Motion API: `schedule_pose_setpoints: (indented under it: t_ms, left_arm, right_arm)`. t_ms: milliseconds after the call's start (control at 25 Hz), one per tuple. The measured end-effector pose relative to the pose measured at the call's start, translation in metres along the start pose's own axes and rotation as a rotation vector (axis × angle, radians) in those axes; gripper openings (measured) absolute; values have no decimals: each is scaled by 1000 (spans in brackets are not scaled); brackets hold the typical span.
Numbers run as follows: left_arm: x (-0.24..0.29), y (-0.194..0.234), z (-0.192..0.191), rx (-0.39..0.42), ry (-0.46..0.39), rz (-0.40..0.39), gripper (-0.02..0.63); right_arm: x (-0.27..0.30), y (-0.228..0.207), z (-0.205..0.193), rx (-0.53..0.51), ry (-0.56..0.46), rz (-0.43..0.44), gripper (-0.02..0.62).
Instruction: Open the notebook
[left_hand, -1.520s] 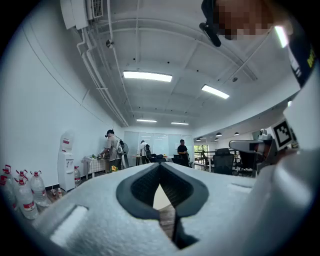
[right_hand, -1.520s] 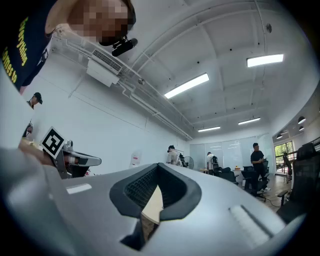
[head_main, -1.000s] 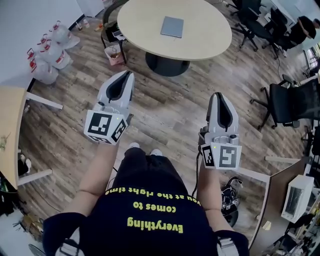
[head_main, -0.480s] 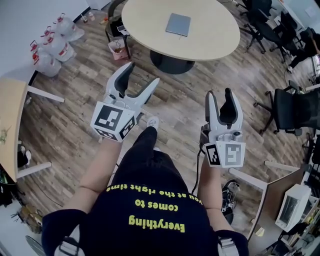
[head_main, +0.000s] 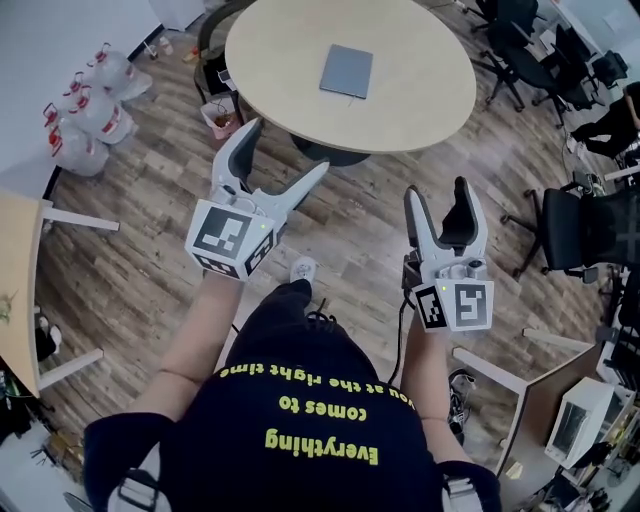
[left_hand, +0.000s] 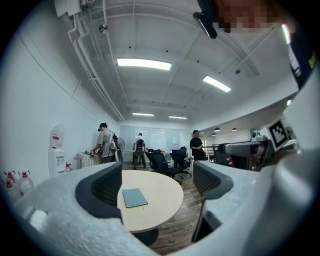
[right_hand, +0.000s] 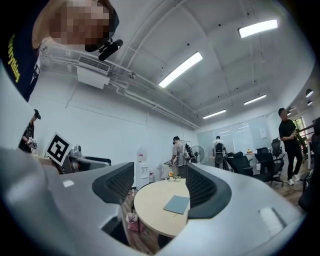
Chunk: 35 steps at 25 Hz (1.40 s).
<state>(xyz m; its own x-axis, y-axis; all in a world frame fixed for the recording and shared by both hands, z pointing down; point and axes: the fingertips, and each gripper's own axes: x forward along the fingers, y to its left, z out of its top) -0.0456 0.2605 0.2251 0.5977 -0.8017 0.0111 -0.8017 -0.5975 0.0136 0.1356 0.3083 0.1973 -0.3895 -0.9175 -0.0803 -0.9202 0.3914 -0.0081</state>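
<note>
While notebook (head_main: 346, 71) lies shut on table (head_main: 420, 110), I've L hand-held gripper (head_main: 286, 147) & R hand-held gripper (head_main: 438, 188) short of it; jaws just spread, empty.

The grey flat notebook (head_main: 346, 71) lies on the round pale wooden table (head_main: 420, 110) at the top middle of the frame, away from its edges. Clear plastic water jugs (head_main: 85, 110) stand on the brown wood plank floor (head_main: 140, 230) at the upper left. A small pink bag (head_main: 222, 117) sits by the table's left side. Black office chairs (head_main: 575, 225) stand at the right.
</note>
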Motion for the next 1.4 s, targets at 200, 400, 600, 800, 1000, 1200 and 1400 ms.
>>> schedule_pose_setpoints:
  t_ms: [200,400,600,800,1000,1200,1400]
  left_arm:
    - [34,37,-2,-2,5,5,453]
    - [53,63,-7,-13,18,4,453]
    - [70,77,-13,-33,27,17,451]
    - [95,95,-22,-48,40,53,451]
    - [131,114,-25,-56,42,99,443]
    - [182,136,-29,-69,48,152,442]
    - [228,152,-24,-78,34,216,442]
  right_arm:
    - [49,-16,-5,5,16,-7,311]
    - [77,-21,-8,7,29,-14,311]
    - [96,-37,-15,4,48,-15,311]
    - [126,-55,-27,15,61,16,310]
    - [172,-80,-36,-13,74,71,308]
    - [230,-118,-35,2,63,126,308]
    - [272,-161,-38,-6,71,172,308]
